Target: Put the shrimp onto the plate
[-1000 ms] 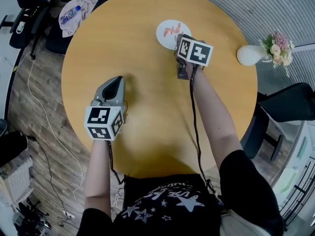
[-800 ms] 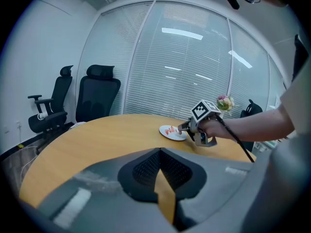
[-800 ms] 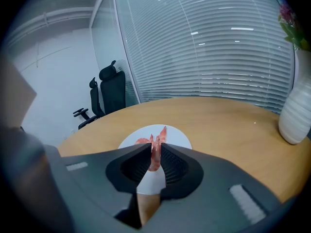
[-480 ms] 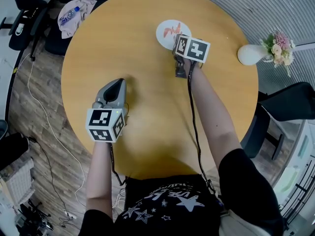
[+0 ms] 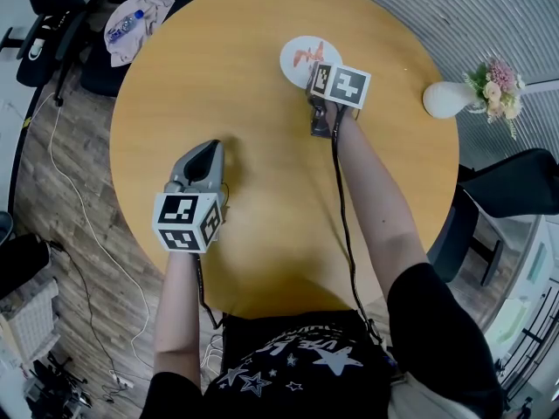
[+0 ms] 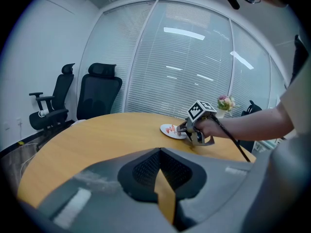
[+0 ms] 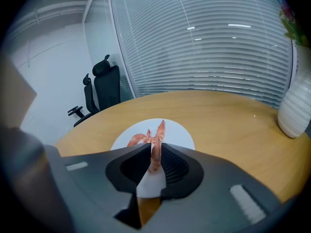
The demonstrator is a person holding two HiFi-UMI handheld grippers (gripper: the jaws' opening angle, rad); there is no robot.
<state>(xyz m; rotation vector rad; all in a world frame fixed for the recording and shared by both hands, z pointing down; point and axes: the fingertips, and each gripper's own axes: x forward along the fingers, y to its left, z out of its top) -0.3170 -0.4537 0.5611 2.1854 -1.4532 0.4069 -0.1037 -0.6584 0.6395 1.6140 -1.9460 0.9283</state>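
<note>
A pink shrimp (image 7: pixel 155 147) stands upright between the jaws of my right gripper (image 7: pixel 154 155), just above the near side of the white plate (image 7: pixel 181 136). The pads still touch it while the jaws are opening. Another shrimp piece (image 7: pixel 137 139) lies on the plate behind it. In the head view the right gripper (image 5: pixel 317 70) hangs over the plate's (image 5: pixel 297 64) near edge at the far middle of the round wooden table (image 5: pixel 262 225). My left gripper (image 5: pixel 209 146) rests shut and holds nothing over the table's left half; in its own view its jaws (image 6: pixel 160 152) meet.
A white vase with flowers (image 5: pixel 444 99) stands at the table's right edge, close to the right gripper's side (image 7: pixel 294 106). Black office chairs (image 5: pixel 515 186) ring the table. A cloth with a bottle (image 5: pixel 131 20) lies on a chair at the far left.
The right gripper has moved slightly toward the plate with the shrimp. The left gripper has stayed in place.
</note>
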